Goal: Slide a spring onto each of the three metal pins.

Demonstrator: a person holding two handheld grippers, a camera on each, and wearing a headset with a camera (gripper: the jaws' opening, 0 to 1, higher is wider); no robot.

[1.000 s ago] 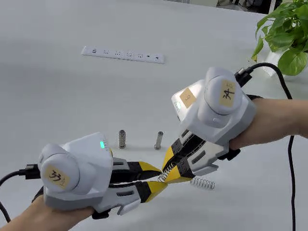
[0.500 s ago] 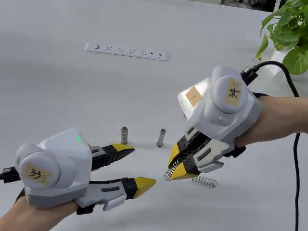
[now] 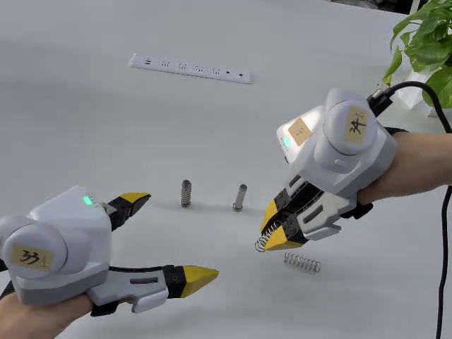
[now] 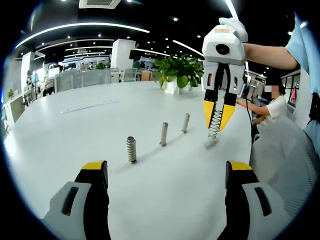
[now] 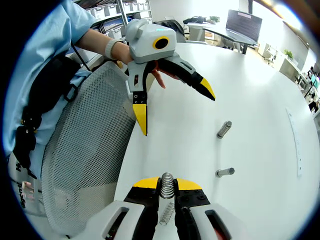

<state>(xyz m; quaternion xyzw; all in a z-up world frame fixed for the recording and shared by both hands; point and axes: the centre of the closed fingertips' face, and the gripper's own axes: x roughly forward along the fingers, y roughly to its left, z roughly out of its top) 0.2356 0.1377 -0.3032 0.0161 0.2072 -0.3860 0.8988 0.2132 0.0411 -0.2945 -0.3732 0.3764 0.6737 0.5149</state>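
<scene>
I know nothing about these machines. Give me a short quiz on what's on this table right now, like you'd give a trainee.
1. True or false: the left claw, with its yellow-tipped black jaws, is shut on a spring.
2. How many of the three upright metal pins already wear a coiled spring? A none, B one, C all three.
3. Fill in: the right claw grips a small coiled metal ____.
Key: 1 false, its jaws stand wide open. 2 B, the pin nearest the left claw. 3 spring; another spring lies loose on the white workbench.
</scene>
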